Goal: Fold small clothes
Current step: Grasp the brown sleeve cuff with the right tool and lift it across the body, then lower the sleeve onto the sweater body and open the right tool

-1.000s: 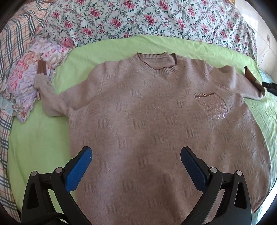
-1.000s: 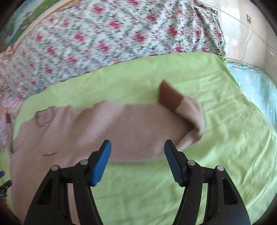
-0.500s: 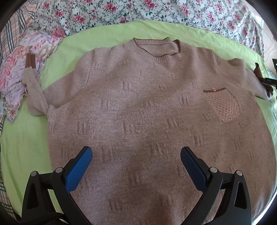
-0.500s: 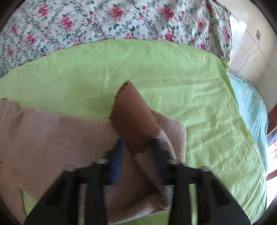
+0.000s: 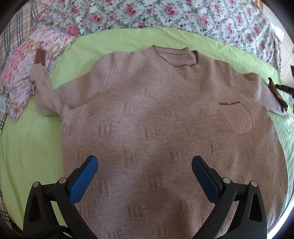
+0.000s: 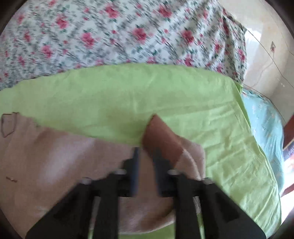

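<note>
Left wrist view shows a beige knitted sweater (image 5: 156,119) spread front-up on a green sheet (image 5: 27,147), its round ribbed neckline (image 5: 176,58) toward the floral quilt (image 5: 165,16) at the far side. It has a woven chest pocket (image 5: 237,119) with a brown top edge, and rows of small raised stripe motifs across the body. 1 sleeve bends onto a pile of flowered cloth (image 5: 18,73), its brown cuff (image 5: 40,57) standing upward; the other sleeve runs to the opposite edge and ends in a second brown cuff (image 5: 276,91). The left gripper (image 5: 144,163) hangs above the lower body of the sweater with its 2 blue pads spread wide, holding nothing. From the right wrist view, the right gripper (image 6: 146,158) sits low over the folded-back sleeve end, its fingers drawn close together around the brown cuff (image 6: 161,139), clamped on the fabric. That view is motion-blurred, so the pads and the exact contact are hard to make out. The sweater's hem is cut off by the bottom of the left view, behind the gripper frame.
</note>
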